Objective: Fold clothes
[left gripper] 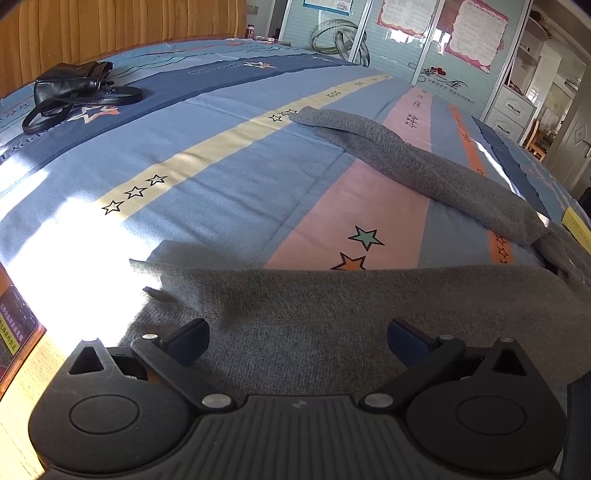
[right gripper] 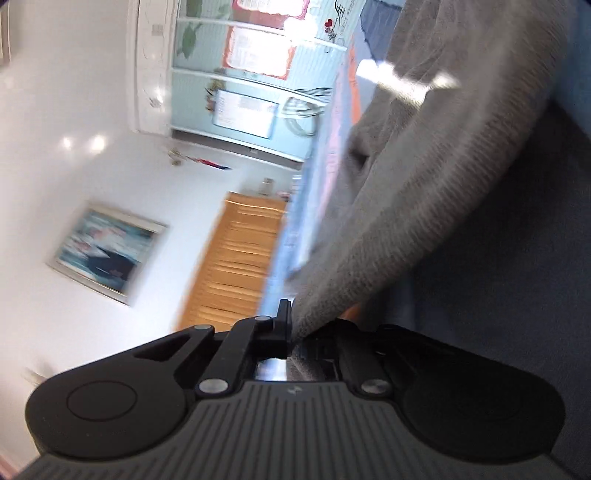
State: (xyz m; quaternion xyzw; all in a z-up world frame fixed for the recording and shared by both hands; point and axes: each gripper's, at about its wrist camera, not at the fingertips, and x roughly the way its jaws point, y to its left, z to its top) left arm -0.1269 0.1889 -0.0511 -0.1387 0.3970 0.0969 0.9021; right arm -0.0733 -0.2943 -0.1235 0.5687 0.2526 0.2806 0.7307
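A grey knitted garment (left gripper: pixel 332 314) lies spread on a bed (left gripper: pixel 221 155) covered with a blue sheet striped in cream, pink and orange and printed with stars. The left tool (left gripper: pixel 297 341) hangs tilted down over the near part of the garment, its two dark fingers (left gripper: pixel 188 341) standing wide apart with only flat cloth beneath and nothing gripped. One long part of the garment, likely a sleeve, runs away across the pink stripe toward the cream one and ends there. A black bag (left gripper: pixel 74 90) with a looped strap rests well apart at the far left of the bed, near the wooden headboard (left gripper: pixel 122 29). In the right wrist view, which is rolled and blurred, the right tool (right gripper: pixel 295 325) is clamped on a bunched fold of the grey garment (right gripper: pixel 424 184), which rises from the closed fingers up and away to the right. Beyond it show a white wall, a framed picture (right gripper: pixel 107 251) and pale blue wardrobe doors (right gripper: pixel 251 74).
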